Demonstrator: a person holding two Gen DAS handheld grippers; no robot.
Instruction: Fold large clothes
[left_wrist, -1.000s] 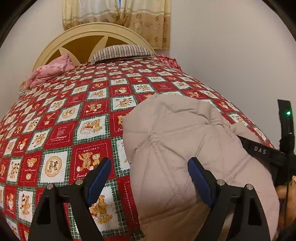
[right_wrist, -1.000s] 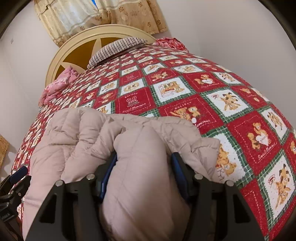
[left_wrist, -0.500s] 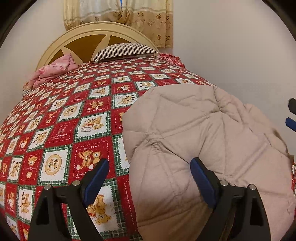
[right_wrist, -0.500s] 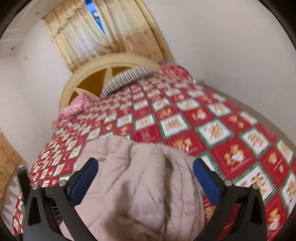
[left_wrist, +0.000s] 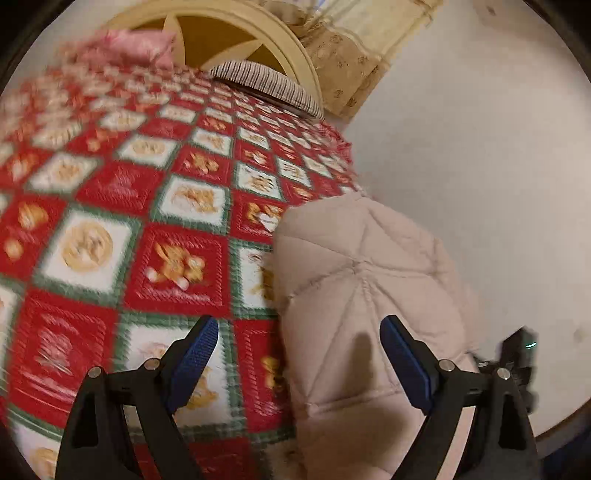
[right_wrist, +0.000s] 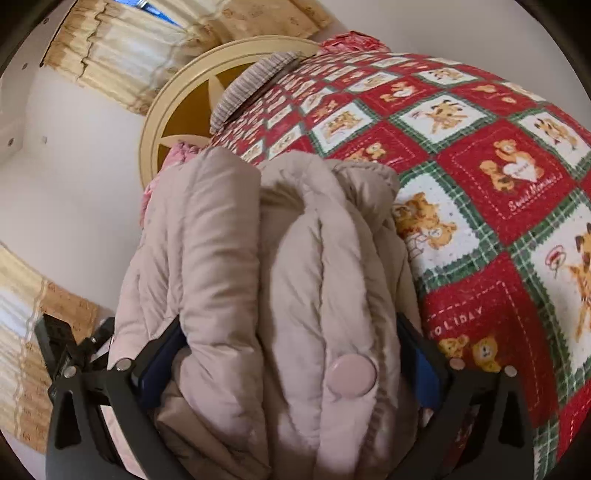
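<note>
A beige quilted puffer jacket (left_wrist: 369, 258) lies folded at the right edge of the bed. My left gripper (left_wrist: 298, 325) stands open over its near left edge, one finger above the jacket, the other above the quilt (left_wrist: 177, 258), gripping nothing. In the right wrist view the jacket (right_wrist: 295, 240) is a thick bundle with a pink snap button (right_wrist: 352, 371). It fills the gap of my right gripper (right_wrist: 291, 328), whose jaws stand at their widest. The puffy cloth bulges over both blue pads, and I see no squeeze.
A red and green teddy-bear quilt (right_wrist: 498, 166) covers the bed. At its head are a cream headboard (left_wrist: 221, 29), a striped pillow (left_wrist: 266, 79) and a pink cloth (left_wrist: 129, 46). A white wall (left_wrist: 461, 147) runs beside the jacket, and curtains (right_wrist: 110, 48) hang behind.
My right gripper let go of the jacket fold, opened wide, then dropped around the bundle. The left gripper rolled and swung sideways along the jacket's edge, staying open.
</note>
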